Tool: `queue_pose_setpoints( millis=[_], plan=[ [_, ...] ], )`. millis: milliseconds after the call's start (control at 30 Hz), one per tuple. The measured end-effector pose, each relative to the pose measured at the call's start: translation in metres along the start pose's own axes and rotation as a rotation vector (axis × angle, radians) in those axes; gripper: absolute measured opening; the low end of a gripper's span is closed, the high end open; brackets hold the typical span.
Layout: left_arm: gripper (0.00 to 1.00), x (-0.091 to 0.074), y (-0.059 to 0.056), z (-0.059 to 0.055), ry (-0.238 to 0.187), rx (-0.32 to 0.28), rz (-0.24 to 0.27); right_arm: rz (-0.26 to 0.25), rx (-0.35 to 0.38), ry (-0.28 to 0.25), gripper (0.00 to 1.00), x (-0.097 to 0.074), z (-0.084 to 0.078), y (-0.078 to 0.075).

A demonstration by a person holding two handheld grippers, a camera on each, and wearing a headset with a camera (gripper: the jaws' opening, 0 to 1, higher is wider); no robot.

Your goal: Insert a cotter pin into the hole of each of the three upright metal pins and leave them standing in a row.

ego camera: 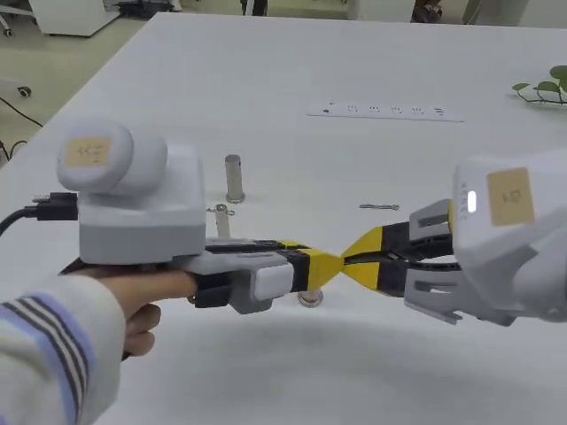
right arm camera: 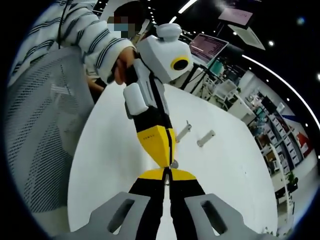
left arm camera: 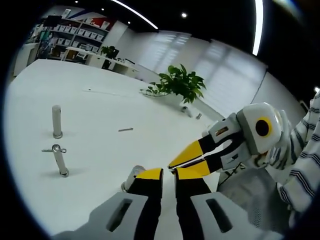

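My left gripper [ego camera: 330,263] and right gripper [ego camera: 354,259] meet tip to tip above the table. Both have their yellow jaws closed, and a small metal piece, apparently a cotter pin [right arm camera: 173,163], is pinched where they touch. One metal pin [ego camera: 310,297] stands just below the left gripper's jaws, beside them and not held [left arm camera: 131,178]. A second metal pin [ego camera: 221,218] stands further back with a cotter pin through its hole [left arm camera: 54,148]. The third metal pin [ego camera: 233,177] stands bare behind it [left arm camera: 56,121]. In the left gripper view the right gripper [left arm camera: 173,167] comes in from the right.
A loose cotter pin [ego camera: 379,206] lies on the white table [ego camera: 292,363] to the right of the pins [left arm camera: 125,129]. A white power strip [ego camera: 385,111] lies further back and a plant [ego camera: 545,87] is at the far right edge. A mesh chair [right arm camera: 45,120] stands by the table.
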State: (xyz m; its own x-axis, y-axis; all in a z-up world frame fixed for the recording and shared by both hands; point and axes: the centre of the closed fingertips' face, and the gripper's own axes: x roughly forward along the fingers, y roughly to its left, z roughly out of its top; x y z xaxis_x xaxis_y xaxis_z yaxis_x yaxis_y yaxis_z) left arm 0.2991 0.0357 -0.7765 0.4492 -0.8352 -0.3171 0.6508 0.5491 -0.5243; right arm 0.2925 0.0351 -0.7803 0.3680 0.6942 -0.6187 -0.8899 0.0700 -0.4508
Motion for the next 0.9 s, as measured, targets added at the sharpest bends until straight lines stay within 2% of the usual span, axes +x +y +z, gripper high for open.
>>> queue_pose_setpoints(
  millis=[267, 433, 567, 667, 733, 833, 900],
  plan=[
    [0.02, -0.0001, -0.0019, -0.0027, 0.025, -0.065, -0.017, 0.013, -0.025, 0.005, 0.02, 0.0020, 0.0002, 0.0025],
    [0.02, -0.0014, -0.0023, -0.0027, 0.032, -0.136, -0.026, 0.015, -0.039, 0.002, 0.02, 0.0017, 0.0016, 0.0023],
    [0.02, -0.0037, -0.0044, -0.0047, 0.058, -0.136, -0.043, 0.021, -0.052, -0.002, 0.02, 0.0012, 0.0034, 0.0032],
    [0.01, -0.0048, -0.0030, -0.0064, 0.074, -0.125, -0.031, 0.025, -0.057, -0.003, 0.02, 0.0007, 0.0046, 0.0038],
    [0.01, -0.0053, -0.0041, -0.0070, 0.084, -0.147, -0.034, 0.030, -0.064, -0.003, 0.02, 0.0007, 0.0050, 0.0047],
    [0.00, -0.0054, -0.0040, -0.0070, 0.085, -0.159, -0.031, 0.032, -0.070, -0.002, 0.03, 0.0005, 0.0052, 0.0046],
    [0.00, -0.0053, -0.0042, -0.0052, 0.070, -0.169, -0.030, 0.028, -0.072, -0.004, 0.03, -0.0001, 0.0056, 0.0035]
  ],
)
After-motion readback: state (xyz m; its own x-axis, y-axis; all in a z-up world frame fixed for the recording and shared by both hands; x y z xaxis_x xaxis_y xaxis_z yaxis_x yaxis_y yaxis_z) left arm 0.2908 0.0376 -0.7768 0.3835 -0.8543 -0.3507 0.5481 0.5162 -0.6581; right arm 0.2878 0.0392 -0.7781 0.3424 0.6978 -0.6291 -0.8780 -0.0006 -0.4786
